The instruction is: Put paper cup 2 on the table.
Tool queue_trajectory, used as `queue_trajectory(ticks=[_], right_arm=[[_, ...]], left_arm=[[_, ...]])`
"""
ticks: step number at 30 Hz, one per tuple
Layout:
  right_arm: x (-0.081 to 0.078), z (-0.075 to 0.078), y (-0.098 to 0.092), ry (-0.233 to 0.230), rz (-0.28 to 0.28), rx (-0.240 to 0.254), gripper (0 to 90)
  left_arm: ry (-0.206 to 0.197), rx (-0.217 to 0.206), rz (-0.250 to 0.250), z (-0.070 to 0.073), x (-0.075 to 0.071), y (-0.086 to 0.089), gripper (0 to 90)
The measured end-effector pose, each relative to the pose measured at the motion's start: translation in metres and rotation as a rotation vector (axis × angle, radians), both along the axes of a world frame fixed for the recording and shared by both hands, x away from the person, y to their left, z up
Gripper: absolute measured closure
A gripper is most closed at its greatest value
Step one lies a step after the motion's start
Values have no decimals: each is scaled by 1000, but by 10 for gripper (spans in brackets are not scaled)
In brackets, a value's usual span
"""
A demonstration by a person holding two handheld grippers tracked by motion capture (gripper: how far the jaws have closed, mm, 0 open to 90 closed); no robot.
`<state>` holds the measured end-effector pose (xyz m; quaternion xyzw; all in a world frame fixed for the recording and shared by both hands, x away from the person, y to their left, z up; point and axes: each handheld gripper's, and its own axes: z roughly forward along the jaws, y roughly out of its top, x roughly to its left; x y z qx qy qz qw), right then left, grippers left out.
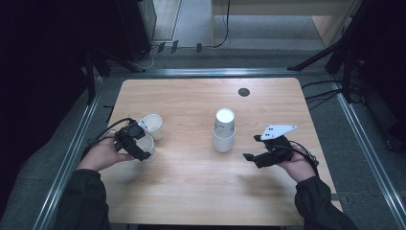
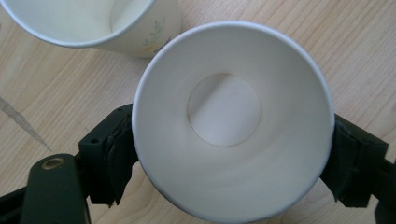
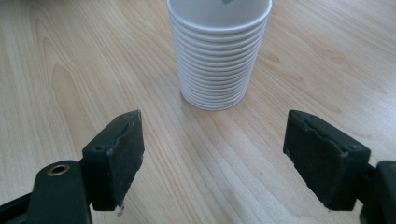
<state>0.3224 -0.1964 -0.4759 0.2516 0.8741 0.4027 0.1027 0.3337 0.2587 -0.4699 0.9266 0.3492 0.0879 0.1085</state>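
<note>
A white paper cup (image 2: pixel 232 122) is seen between the two jaws of the left gripper (image 2: pixel 231 163), its open mouth turned toward that gripper's camera and its round base visible deep inside. In the left gripper view the rim is flanked by a black jaw on each side; the right jaw lies against the rim, while at the left jaw it cannot be told whether the pad presses on the cup wall or merely stands beside it, so a firm hold cannot be confirmed. In the high view the left gripper (image 1: pixel 135 143) is placed at the left side of the wooden counter (image 1: pixel 191 191), held in the person's left hand (image 1: pixel 100 154), with the cup (image 1: pixel 146 145) at its tip.

A second paper cup (image 1: pixel 152 125) is found just beyond the first, lying tilted with its mouth toward the left gripper; a faint green leaf print is carried on its side (image 2: pixel 154 35). The two cups are close together, and contact between them cannot be judged.

Near the middle of the counter a stack of cups (image 1: pixel 224 130) is set upside down, many rims being layered at its foot (image 3: pixel 215 74).

The right gripper (image 1: pixel 253 147) is held in the right hand (image 1: pixel 298 166) at the right side of the counter, well apart from the stack. Its jaws are spread wide, with nothing between them but bare wood (image 3: pixel 212 158), and they are pointed toward the stack.
</note>
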Motion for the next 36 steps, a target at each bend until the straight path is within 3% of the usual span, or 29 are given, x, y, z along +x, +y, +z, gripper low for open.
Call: queue_trajectory(ticks=[7,10,15,22,26,32,36], right_arm=[[-1,-1,2,1,16,-7,206],[-1,-1,2,-1,20,-12,206],[-1,-1,2,1,16,-12,206],[-2,-1,3,-7,22,-16,206],[-2,-1,4,-8,21,-13,206],[-2,-1,5,-5,31,-14,206],[-3,-2,6,-3,36,-16,206]], left_arm=[[-4,-29,12,4,0,3,120],[-10,-64,13,10,-2,6,121],[-25,-156,34,23,-5,16,126],[-79,-270,40,43,-11,23,127],[-95,-332,31,51,-14,19,132],[-109,-342,12,55,-14,5,132],[-93,-402,-8,57,-14,-6,132]])
